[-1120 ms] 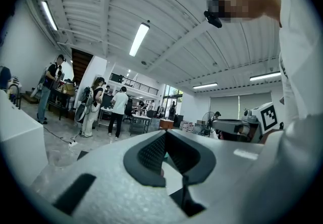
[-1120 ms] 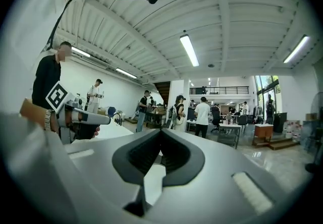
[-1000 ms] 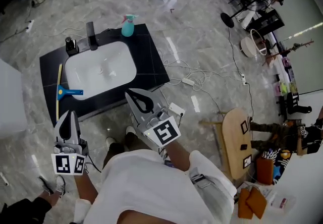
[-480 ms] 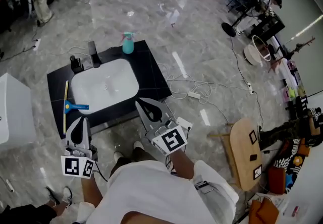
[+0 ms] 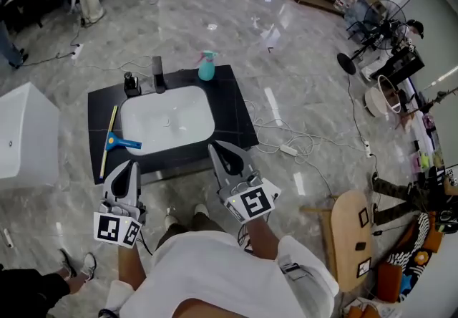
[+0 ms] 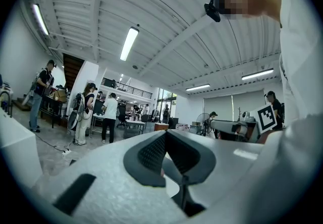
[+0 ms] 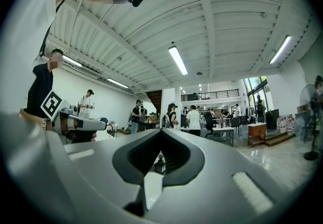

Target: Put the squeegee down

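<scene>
The squeegee (image 5: 113, 142) lies flat on the black table (image 5: 236, 114), on the strip left of the white basin (image 5: 172, 130). Its long yellow blade runs along the table's left side and its blue handle points toward the basin. Neither claw touches it.

The person stands at the near edge of the table with both claws held level in front of the body, pointing toward the sink. The left claw (image 5: 128, 165) hangs over the floor just short of the table's near left corner, close to the squeegee's near end but apart from it. Its jaws are pressed together with nothing between them. The right claw (image 5: 217, 147) has its tip over the table's near edge, just in front of the basin, and its jaws are also pressed together on nothing. Each claw's marker cube sits near the person's hand.

At the back of the table a dark faucet (image 5: 157, 74) stands behind the basin, with a small dark bottle (image 5: 131, 84) just to its left and a teal spray bottle (image 5: 207, 66) at the back right. A white box (image 5: 25, 139) stands on the marble floor left of the table, and loose cables (image 5: 286, 146) trail across the floor to the right. Other people stand at the benches farther back in the room.
</scene>
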The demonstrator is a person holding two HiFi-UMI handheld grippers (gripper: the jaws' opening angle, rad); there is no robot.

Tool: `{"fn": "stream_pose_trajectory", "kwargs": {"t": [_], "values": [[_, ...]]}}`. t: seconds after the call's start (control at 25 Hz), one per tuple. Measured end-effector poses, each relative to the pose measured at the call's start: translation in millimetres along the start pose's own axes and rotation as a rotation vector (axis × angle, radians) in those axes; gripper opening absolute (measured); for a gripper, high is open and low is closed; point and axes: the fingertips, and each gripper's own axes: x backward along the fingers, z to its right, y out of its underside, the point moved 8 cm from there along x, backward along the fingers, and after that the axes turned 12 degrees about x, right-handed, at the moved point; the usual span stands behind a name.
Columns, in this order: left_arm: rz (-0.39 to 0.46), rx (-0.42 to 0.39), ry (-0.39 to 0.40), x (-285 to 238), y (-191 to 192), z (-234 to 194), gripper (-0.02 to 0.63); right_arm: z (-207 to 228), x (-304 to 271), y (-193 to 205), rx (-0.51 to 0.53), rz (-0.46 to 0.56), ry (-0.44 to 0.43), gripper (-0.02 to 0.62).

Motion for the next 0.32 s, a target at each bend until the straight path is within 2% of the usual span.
{"fn": "stream_pose_trajectory", "kwargs": {"t": [0.32], "values": [[0.022,-0.001,-0.015,13,4,0,0.006,-5,3,-2,-0.035,0.037,-0.010,0.006]]}}
